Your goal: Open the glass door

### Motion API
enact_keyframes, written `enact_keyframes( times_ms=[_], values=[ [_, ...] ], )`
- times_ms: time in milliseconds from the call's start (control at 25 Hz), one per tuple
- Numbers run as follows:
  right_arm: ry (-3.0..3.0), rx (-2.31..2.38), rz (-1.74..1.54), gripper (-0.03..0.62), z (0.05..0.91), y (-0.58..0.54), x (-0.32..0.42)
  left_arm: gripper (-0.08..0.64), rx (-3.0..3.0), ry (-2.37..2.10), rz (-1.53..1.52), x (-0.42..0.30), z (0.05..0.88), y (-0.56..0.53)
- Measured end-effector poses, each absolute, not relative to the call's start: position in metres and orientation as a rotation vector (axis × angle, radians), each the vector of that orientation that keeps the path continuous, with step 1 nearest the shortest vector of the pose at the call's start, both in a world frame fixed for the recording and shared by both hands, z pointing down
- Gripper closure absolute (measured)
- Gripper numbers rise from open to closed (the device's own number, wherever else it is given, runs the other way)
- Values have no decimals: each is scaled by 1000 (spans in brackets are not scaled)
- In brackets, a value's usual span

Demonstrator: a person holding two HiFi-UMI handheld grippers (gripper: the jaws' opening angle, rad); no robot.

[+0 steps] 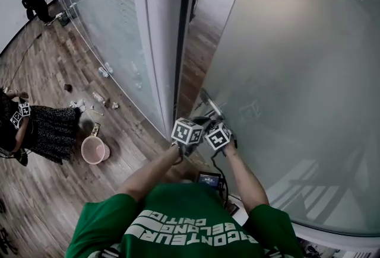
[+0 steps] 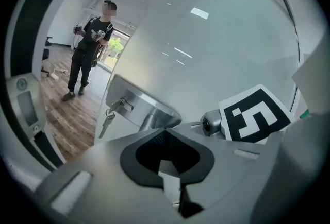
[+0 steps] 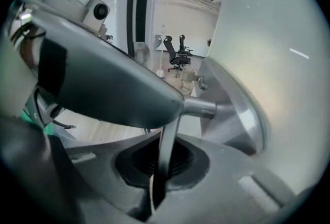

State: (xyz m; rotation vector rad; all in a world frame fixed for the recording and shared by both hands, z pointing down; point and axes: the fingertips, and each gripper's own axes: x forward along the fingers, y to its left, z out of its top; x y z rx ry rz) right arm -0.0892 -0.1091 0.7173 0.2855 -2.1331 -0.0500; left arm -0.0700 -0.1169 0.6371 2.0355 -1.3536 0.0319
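The right gripper (image 3: pixel 164 162) is clamped on the thin edge of the handle (image 3: pixel 167 133), which drops from its spindle (image 3: pixel 202 108) straight into the notch between the jaws. The left gripper (image 2: pixel 168 166) sits just beside it, its jaws drawn together on a pale strip in their notch, seemingly the same handle nearer the spindle. The spindle runs into a metal plate (image 2: pixel 135 99), and a key (image 2: pixel 106 123) hangs from the lock on that plate. The plate is fixed to the frosted door (image 1: pixel 297 73), which fills the right of the head view and stands ajar, a narrow gap parting its edge from the white post (image 1: pixel 160 43). Through the gap a wooden floor (image 2: pixel 72 120) shows, with a person (image 2: pixel 90 55) in black standing on it and office chairs (image 3: pixel 178 54) farther in. On the near side a pink bin (image 1: pixel 94 150) stands well to the left
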Motion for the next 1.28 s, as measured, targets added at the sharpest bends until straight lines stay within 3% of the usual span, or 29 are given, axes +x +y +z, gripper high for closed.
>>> enact_keyframes(
  times_ms=[1280],
  values=[
    [-2199, 423, 220, 595, 725, -211, -54, 541, 2012, -1425, 36, -45, 653, -223]
  ],
)
